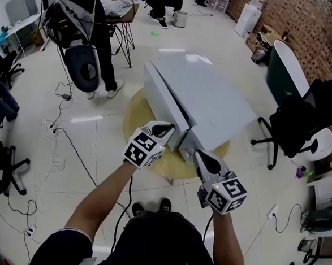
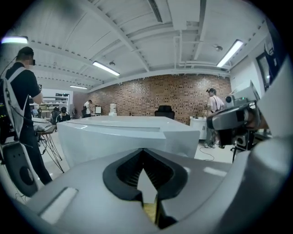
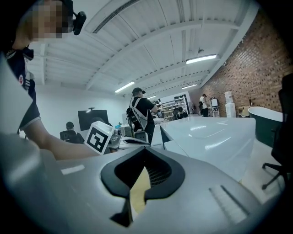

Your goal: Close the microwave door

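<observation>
A white microwave [image 1: 205, 98] sits on a low round wooden table [image 1: 134, 113]. Its long front panel, the door [image 1: 161, 103], faces left, and a narrow dark gap shows between the door and the body. My left gripper [image 1: 165, 128] is shut and empty, its tips at the near end of the door. Just off the microwave's near corner, my right gripper [image 1: 201, 156] is also shut and empty. In the left gripper view the microwave [image 2: 123, 132] fills the space beyond the closed gripper [image 2: 144, 153]. In the right gripper view the microwave [image 3: 215, 137] lies right of the gripper [image 3: 145, 153].
A person [image 1: 102, 34] stands behind the table at the back left, with cables [image 1: 58, 127] trailing over the floor. Black office chairs [image 1: 297, 124] stand to the right by a brick wall [image 1: 314, 37]. Another chair [image 1: 2, 168] is at the left edge.
</observation>
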Available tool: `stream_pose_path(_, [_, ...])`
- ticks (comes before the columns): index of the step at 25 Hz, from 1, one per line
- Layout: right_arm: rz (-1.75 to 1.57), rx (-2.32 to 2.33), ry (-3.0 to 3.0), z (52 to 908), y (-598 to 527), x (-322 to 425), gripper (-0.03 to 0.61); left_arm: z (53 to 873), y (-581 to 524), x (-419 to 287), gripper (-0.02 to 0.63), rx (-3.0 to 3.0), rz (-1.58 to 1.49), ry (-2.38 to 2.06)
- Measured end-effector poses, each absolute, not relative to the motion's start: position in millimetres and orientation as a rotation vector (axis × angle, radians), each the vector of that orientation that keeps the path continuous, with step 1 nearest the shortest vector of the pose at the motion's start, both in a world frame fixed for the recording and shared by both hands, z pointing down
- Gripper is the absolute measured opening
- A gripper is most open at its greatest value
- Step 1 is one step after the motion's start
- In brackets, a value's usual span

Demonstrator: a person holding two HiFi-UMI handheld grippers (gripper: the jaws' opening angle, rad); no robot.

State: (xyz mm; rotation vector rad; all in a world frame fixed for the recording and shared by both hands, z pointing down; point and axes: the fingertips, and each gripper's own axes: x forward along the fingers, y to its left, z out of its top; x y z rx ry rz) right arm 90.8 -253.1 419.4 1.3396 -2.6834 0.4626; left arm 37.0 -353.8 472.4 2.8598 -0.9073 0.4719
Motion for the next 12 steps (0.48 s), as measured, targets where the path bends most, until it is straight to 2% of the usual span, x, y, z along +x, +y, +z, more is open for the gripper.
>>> stream_pose_path(12, [0.48, 1.359, -2.689, 420, -258, 108, 0.002, 472, -351, 61, 0.003, 2.886, 0.484, -0.86])
